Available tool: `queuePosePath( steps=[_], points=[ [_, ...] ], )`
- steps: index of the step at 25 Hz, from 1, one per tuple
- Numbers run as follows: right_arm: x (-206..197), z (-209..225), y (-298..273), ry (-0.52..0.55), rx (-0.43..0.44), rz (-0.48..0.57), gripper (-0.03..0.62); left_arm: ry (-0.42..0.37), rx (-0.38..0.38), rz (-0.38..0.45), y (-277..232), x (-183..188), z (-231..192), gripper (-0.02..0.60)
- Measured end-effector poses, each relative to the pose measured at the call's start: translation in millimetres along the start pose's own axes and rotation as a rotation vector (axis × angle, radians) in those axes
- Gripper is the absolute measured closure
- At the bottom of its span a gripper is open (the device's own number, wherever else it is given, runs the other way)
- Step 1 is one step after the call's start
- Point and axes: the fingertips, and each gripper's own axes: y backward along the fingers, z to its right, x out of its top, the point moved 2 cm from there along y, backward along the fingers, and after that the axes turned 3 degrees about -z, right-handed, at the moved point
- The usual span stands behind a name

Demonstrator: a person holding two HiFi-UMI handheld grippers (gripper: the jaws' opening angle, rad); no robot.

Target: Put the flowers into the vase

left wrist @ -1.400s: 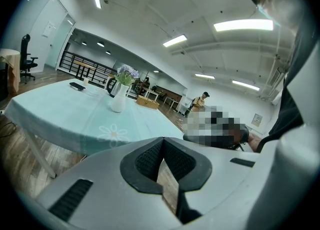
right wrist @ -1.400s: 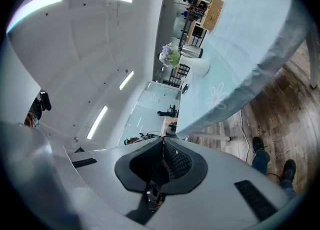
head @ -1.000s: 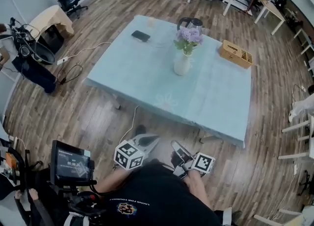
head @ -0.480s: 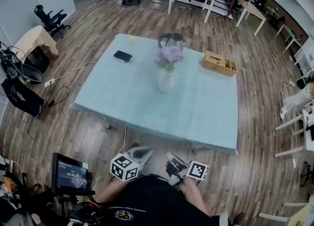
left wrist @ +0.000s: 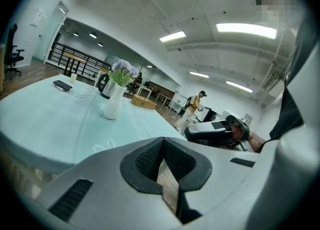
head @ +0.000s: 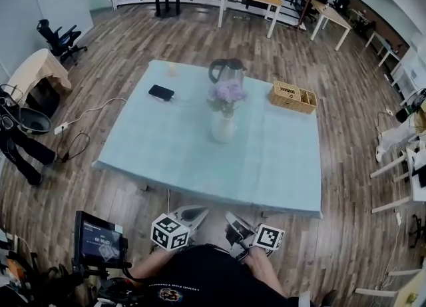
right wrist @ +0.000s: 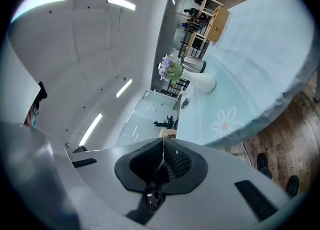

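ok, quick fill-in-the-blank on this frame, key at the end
The purple flowers stand in the white ___.
Behind the vase stands a ___ with a dark handle.
On the table, the wicker basket sits toward the ___ edge in the head view.
The left gripper and right gripper both have jaws ___, holding nothing.
Missing: vase; kettle; right; shut

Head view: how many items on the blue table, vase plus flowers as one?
5: phone left, small cup far edge, vase centre, kettle behind it, basket right. Kettle may hide more.
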Motion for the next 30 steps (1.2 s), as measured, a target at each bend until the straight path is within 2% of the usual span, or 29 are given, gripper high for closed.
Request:
queuePosePath(
  steps=[6,16,24,30],
  points=[
    [10,-13,-25,0.05,-0.004,0.012,0.574,0.001,-0.035,-0.007,2,13,-22,0.574],
    [27,-21,-61,0.074,-0.049,0.048,0.574,-0.002,-0.083,0.002,6,39,-58,0.574],
    [42,-23,-96,0.096,-0.077,0.075,0.574,-0.003,-0.105,0.014,10,61,-94,0.574],
    [52,-23,-130,0.114,-0.068,0.081,0.574,-0.007,-0.106,0.026,15,74,-125,0.574]
  ],
)
